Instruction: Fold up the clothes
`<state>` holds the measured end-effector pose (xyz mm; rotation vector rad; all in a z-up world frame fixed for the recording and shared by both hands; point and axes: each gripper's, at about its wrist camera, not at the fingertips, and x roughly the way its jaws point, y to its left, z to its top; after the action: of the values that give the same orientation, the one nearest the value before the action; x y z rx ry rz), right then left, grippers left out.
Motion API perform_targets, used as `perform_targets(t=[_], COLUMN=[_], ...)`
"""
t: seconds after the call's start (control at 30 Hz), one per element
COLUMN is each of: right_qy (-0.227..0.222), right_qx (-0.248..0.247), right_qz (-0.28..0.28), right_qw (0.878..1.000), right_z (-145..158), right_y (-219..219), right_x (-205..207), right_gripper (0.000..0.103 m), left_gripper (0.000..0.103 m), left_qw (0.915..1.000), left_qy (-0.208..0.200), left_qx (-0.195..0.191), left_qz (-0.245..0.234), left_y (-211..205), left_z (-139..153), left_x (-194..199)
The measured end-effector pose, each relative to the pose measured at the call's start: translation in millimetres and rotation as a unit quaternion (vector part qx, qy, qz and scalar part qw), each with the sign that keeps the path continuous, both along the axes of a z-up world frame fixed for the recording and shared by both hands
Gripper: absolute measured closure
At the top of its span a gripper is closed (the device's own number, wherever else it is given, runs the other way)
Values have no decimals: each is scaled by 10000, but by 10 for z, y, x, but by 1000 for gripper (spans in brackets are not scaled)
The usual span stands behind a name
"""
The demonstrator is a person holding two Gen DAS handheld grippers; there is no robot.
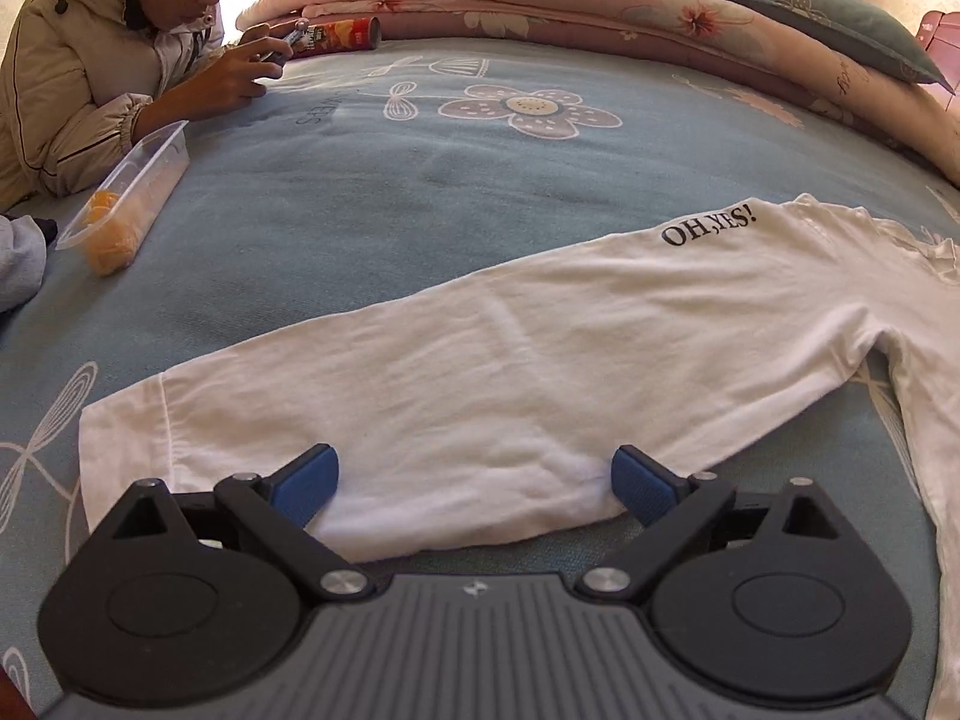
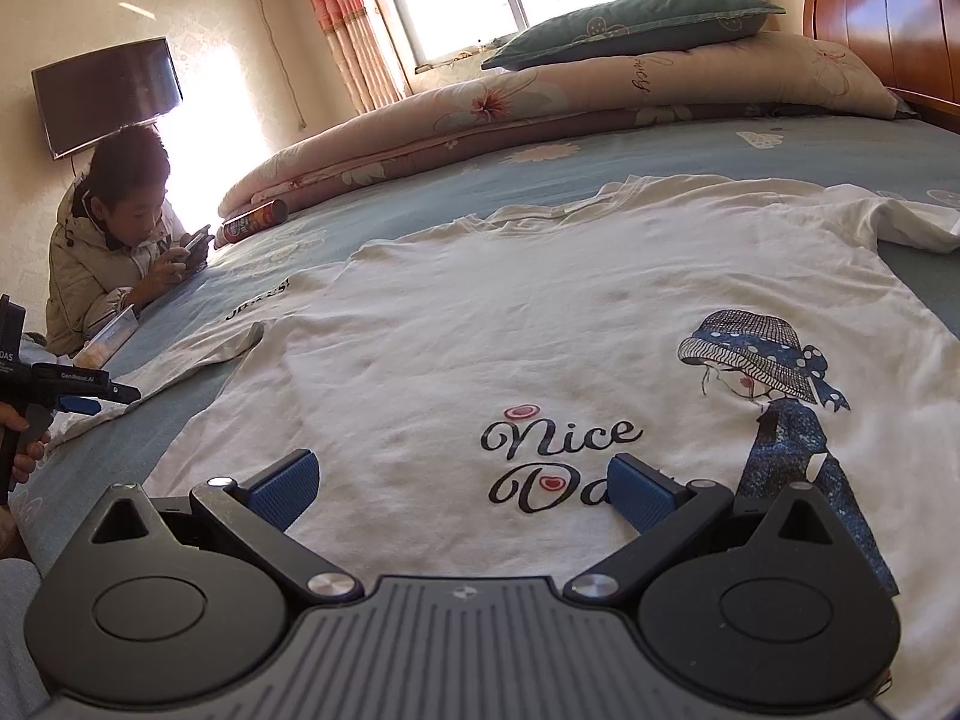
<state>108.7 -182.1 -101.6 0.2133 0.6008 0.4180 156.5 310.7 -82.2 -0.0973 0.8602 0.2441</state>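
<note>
Both my grippers stand with jaws spread wide, holding nothing: the left gripper (image 1: 474, 489) over the cuff end of the shirt's sleeve (image 1: 420, 396), the right gripper (image 2: 462, 489) over the shirt (image 2: 480, 324) front by its "Nice Day" print. I see the shirt lying flat on the bed (image 1: 360, 192), a person (image 2: 114, 246) beyond its sleeve.
</note>
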Motion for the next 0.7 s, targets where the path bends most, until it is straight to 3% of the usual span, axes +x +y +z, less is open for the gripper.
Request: perform_targets(t=[0.07, 0.17, 0.23, 0.3, 0.43, 0.57, 0.63, 0.7], right_qy=[-3, -7, -7, -8, -9, -7, -8, -11], right_qx=[-11, -19, -22, -29, -46, -35, -29, -39], right_qz=[-4, -6, -5, -5, -4, -2, -2, -1], right_qw=[10000, 10000, 10000, 10000, 10000, 10000, 10000, 10000], right_z=[-1, -3, -2, -2, 0, 0, 0, 0], right_y=[5, 9, 9, 11, 16, 10, 8, 11], right_x=[1, -1, 0, 1, -2, -3, -5, -8], right_gripper=[0, 0, 0, 0, 0, 0, 0, 0], left_gripper=[5, 6, 6, 6, 6, 6, 6, 8], left_qw=[9998, 9992, 9944, 9834, 9705, 9730, 9786, 9758], left_qy=[187, 117, -174, -349, -296, -293, -116, -116], left_qx=[-4, -265, -924, -1705, -2341, -2148, -1653, -1727], left_qz=[-9, 289, 475, 520, 498, 790, 1221, 1339], left_y=[55, 205, 339, 434, 432, 513, 609, 713], left_z=[36, 176, 277, 293, 143, 68, 98, 153], left_x=[-79, -131, -155, -136, -79, -203, -230, -253])
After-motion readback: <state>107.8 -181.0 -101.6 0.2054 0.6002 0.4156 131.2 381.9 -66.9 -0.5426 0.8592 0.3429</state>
